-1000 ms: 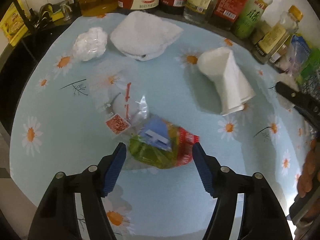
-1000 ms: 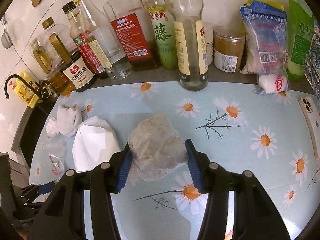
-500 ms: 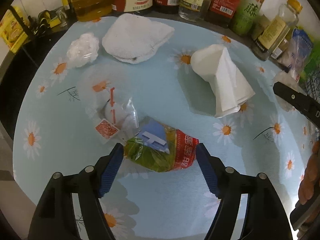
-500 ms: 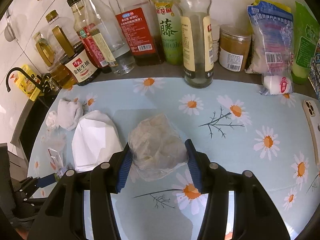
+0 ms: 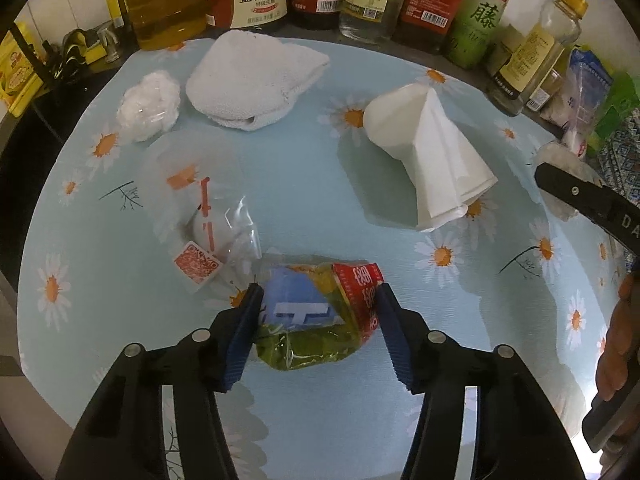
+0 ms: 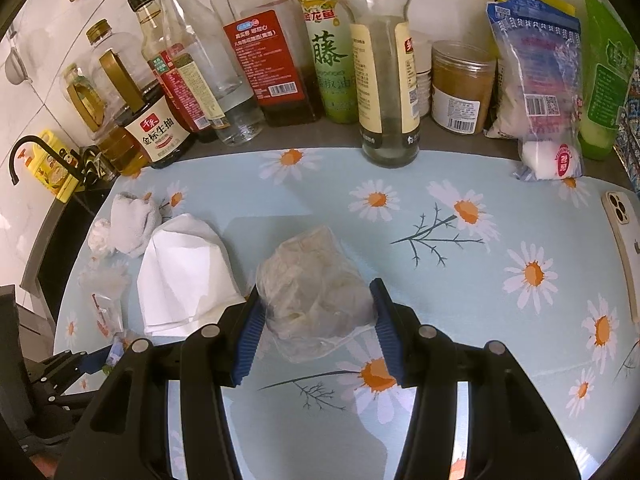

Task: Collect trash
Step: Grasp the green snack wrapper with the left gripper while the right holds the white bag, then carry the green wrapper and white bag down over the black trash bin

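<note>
So the whole counter is covered by this light blue daisy-print mat [image 6: 460, 184], sitting on a grey worktop against a white tiled wall [image 6: 36, 40]. Along the back there's a row of sauce and oil bottles [image 6: 280, 60], plus a jar [image 6: 460, 88] and some bagged stuff [image 6: 536, 72] off to the right, and a phone [image 6: 624, 248] lying at the mat's right edge. Sink tap [image 6: 18, 156] is over on the far left.

On the mat itself: a folded white towel [image 5: 252, 80] near the bottles, a folded paper napkin [image 5: 432, 152] in the middle, a clear plastic wrapper with a red QR sticker [image 5: 200, 208], and a small white wad [image 5: 150, 102] beside the towel.

My right tongs [image 6: 316, 316] are clamped on a crumpled clear bag [image 6: 316, 288], pads pressed into both sides, still on the mat.

My left tongs [image 5: 318, 320] are closing in on a green and red snack wrapper [image 5: 320, 320] lying just beside the clear wrapper; both pads look like they're touching it now.
</note>
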The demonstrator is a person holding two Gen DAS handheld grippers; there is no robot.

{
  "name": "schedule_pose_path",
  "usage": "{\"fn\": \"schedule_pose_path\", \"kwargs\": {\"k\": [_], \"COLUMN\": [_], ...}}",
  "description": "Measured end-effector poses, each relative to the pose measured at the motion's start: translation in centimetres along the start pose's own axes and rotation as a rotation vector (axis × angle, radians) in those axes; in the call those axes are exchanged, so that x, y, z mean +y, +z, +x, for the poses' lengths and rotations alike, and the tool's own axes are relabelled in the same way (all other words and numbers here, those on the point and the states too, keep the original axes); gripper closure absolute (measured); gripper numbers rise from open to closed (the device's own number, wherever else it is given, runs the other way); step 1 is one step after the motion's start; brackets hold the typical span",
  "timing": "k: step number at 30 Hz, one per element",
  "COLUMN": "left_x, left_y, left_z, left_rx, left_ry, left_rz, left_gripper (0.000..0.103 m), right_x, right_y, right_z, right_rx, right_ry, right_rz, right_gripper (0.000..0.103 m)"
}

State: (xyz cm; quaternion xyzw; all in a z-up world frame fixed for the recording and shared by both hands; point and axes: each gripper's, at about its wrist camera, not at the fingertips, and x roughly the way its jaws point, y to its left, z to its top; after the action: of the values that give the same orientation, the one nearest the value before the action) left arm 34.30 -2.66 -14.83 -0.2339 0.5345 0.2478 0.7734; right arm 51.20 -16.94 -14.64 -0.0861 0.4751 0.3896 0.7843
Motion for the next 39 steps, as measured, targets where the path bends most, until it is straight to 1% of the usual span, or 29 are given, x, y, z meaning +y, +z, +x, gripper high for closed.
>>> {"fn": "schedule_pose_path", "kwargs": {"k": [6, 10, 17, 21, 30, 39], "left_x": [0.7, 1.3, 2.8, 3.7, 7.0, 12.3], "left_y": [-0.6, -1.0, -1.9, -2.2, -4.1, -7.2], "left_z": [-0.5, -0.9, -1.8, -2.4, -4.8, -7.4], "left_rx": [-0.006, -0.01, -0.027, -0.033, -0.061, -0.076], "left_ry": [-0.031, -0.066, -0.105, -0.118, -0.162, -0.209], "left_rz": [-0.005, -0.018, -0.022, -0.008, 0.047, 0.099], "left_gripper": [0.051, 0.052, 0.052, 0.052, 0.052, 0.052], "right_x": [0.8, 1.6, 3.0, 4.4, 8.5, 14.6], "right_y": [-0.4, -1.0, -2.6, -3.7, -7.1, -11.7], "right_z": [-0.1, 0.0, -0.2, -0.6, -2.4, -4.4], "right_rx": [0.006, 0.019, 0.036, 0.037, 0.023, 0.022], "right_ry": [0.007, 0.014, 0.012, 0.008, -0.025, -0.061], "right_rz": [-0.01, -0.009, -0.006, -0.003, 0.024, 0.061], "right_gripper": [0.051, 0.051, 0.051, 0.051, 0.051, 0.051]}}
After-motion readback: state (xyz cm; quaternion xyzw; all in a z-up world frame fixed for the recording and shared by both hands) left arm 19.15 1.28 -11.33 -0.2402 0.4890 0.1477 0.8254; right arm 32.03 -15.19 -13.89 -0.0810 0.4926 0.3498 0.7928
